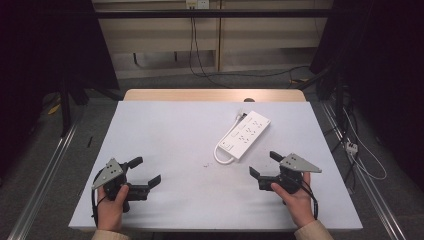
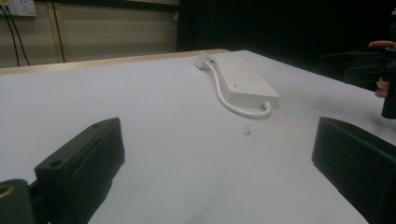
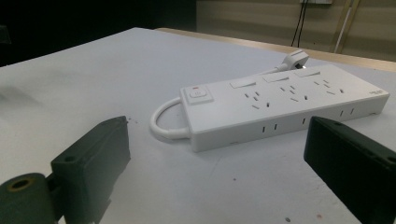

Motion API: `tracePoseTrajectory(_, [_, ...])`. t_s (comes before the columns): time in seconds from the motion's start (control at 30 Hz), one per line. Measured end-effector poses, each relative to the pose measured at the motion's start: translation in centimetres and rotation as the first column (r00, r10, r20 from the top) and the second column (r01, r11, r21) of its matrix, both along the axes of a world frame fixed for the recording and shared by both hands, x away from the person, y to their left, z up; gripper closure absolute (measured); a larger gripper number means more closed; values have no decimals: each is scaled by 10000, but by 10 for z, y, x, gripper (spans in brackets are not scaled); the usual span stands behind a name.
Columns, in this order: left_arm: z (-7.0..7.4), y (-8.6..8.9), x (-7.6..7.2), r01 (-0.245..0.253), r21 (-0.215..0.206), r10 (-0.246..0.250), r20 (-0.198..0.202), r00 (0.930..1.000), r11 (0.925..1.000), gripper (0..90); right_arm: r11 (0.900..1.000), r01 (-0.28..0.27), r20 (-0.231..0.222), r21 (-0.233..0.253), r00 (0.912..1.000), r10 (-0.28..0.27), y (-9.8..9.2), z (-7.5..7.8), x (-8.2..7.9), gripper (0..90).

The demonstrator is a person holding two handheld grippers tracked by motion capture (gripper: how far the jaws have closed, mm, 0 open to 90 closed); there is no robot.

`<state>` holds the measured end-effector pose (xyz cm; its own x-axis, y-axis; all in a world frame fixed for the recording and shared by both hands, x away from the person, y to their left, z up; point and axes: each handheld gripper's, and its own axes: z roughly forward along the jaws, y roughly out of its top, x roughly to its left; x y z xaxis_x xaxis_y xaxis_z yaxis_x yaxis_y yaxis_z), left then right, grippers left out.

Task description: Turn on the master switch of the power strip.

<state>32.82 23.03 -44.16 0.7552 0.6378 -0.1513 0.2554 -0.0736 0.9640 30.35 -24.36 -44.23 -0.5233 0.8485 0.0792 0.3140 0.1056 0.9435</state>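
A white power strip (image 1: 244,135) lies diagonally right of centre on the grey worktop (image 1: 165,130), well inside its edges; the left hand-held gripper (image 1: 148,173) and right hand-held gripper (image 1: 264,164) rest near the front edge, jaws apart, grasping nothing; a tiny speck, perhaps debris (image 1: 206,164), lies between them.

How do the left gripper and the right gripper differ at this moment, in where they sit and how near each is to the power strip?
The left gripper sits at the near left of the table, far from the power strip; the right gripper sits at the near right, close to the strip's cord end. The left gripper faces bare table with the strip off to one side; the right gripper faces the strip directly. Both are open, empty and hand-held.
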Motion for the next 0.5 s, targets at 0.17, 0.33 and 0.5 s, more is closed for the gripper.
tracePoseTrajectory(0.17, [0,-1,1,14,-5,-14,2,10000,10000,21,10000,-22,-77,-30,10000,22,1,1,3,72])
tracePoseTrajectory(0.33, [0,-1,1,15,-72,-15,-1,10000,10000,21,9999,-45,-99,-123,9999,44,4,3,9,84])
tracePoseTrajectory(0.5, [1,1,1,-15,-122,15,11,10000,9999,21,10000,-10,-193,-58,9998,9,9,5,18,85])
